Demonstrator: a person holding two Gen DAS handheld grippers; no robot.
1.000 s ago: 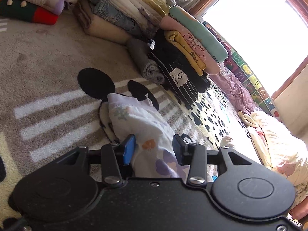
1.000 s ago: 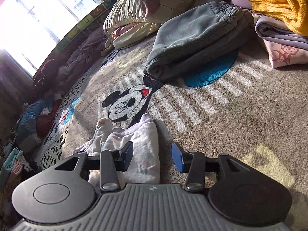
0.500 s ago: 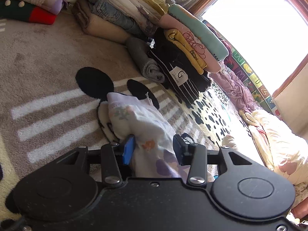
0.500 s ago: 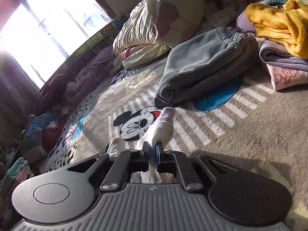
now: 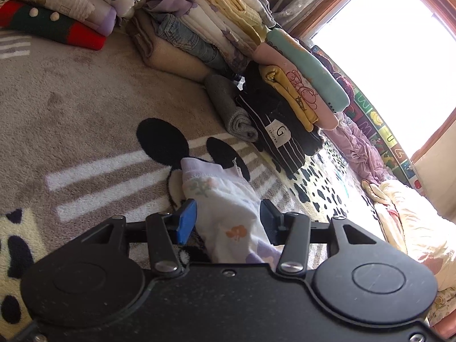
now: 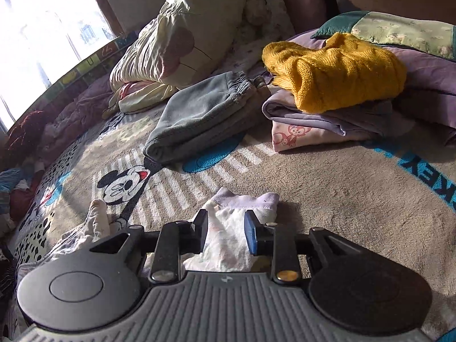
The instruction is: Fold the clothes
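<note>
A small white garment with a floral print and a lilac hem [image 5: 225,199] lies on the Mickey Mouse carpet [image 5: 85,108]. My left gripper [image 5: 228,221] is open, its blue pads on either side of the cloth without pinching it. In the right wrist view the same garment [image 6: 228,228] lies folded over, lilac hem away from me. My right gripper [image 6: 225,229] is open just above it, a pad on each side. A loose part of the garment [image 6: 95,222] sticks up at the left.
Stacks of folded clothes [image 5: 285,91] line the far carpet edge in the left wrist view. In the right wrist view lie grey trousers [image 6: 199,116], a yellow sweater [image 6: 336,71] on a lilac pile, and a pale quilt [image 6: 171,40] by the window.
My right gripper was shut on the garment's end half a second ago; it has carried that end over, laid it down and opened. My left gripper stayed open and barely moved.
</note>
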